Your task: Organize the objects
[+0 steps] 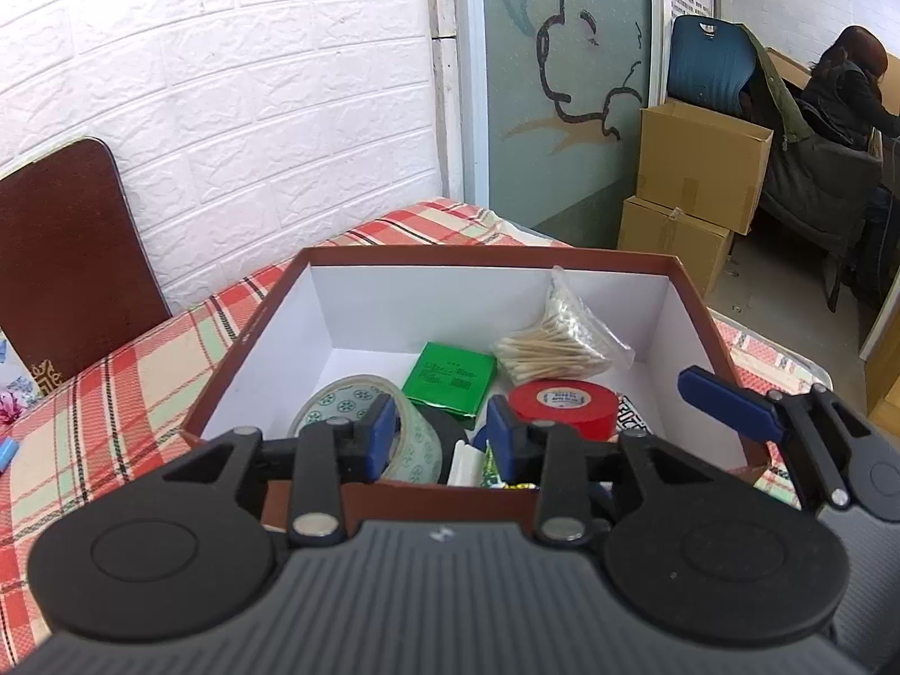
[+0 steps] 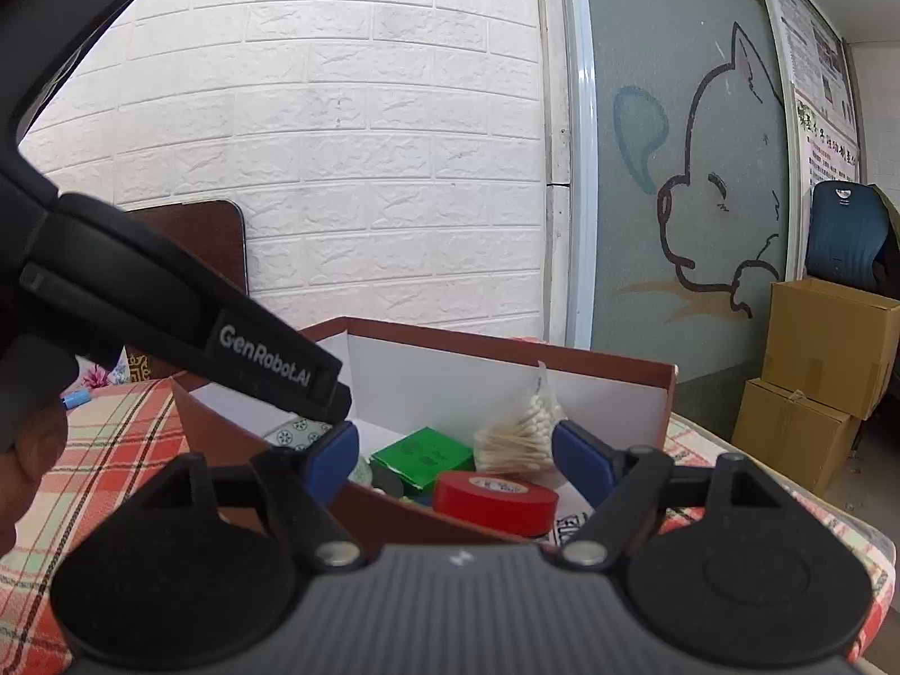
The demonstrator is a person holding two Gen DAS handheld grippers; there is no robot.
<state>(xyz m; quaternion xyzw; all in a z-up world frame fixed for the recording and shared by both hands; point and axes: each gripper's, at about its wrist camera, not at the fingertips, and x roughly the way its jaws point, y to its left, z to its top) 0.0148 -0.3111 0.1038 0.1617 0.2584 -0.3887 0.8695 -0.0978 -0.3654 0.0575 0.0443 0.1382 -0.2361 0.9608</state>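
A brown box with a white inside stands on the plaid cloth. In it lie a clear patterned tape roll, a green packet, a bag of cotton swabs, a red tape roll and a black roll. My left gripper hangs over the box's near wall, open. Its left pad sits in the clear roll's hole and its right pad stands apart from that roll. My right gripper is wide open at the near right corner, above the red tape roll, holding nothing. One of its blue fingers shows over the right wall.
The plaid cloth covers the table. A dark brown board leans on the white brick wall at the left. Stacked cardboard boxes, a blue chair and a seated person are at the far right. A hand grips the left tool.
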